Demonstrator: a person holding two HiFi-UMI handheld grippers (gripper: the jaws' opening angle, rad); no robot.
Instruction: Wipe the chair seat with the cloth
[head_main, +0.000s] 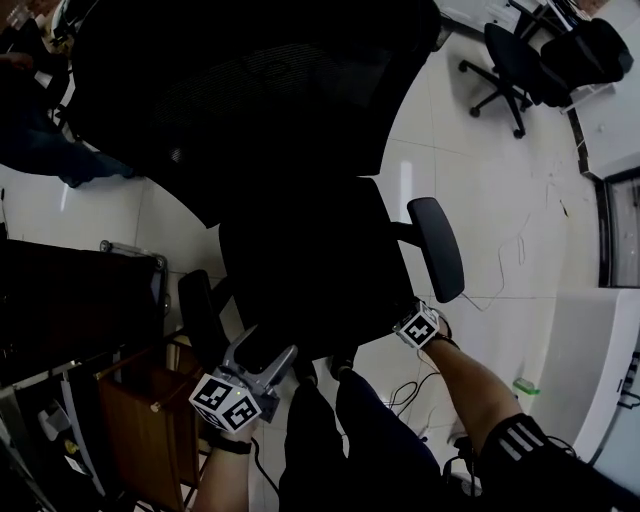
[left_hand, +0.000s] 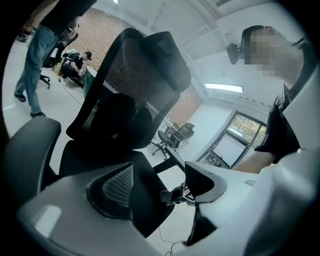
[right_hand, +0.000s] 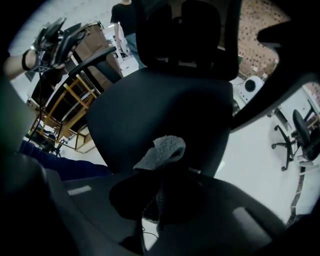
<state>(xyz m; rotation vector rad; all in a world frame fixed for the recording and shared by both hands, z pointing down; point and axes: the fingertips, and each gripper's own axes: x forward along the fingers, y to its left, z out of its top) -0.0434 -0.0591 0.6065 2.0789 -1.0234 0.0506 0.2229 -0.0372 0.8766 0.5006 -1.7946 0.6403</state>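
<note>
Now our right gripper (right_hand: 160, 187) pinches the soft, light, fluffy grey cloth (right_hand: 163, 150) by its bunched end, just over the front of the black padded chair seat (right_hand: 150, 105), and our left gripper (left_hand: 157, 185) has wide, empty jaws.

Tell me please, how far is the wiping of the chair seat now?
Done: the cloth is gripped in the right hand-held gripper. In hand: it is at the seat's front edge. Left: the wiping itself; the seat shows no trace of it. The left hand-held gripper is open, empty.
</note>
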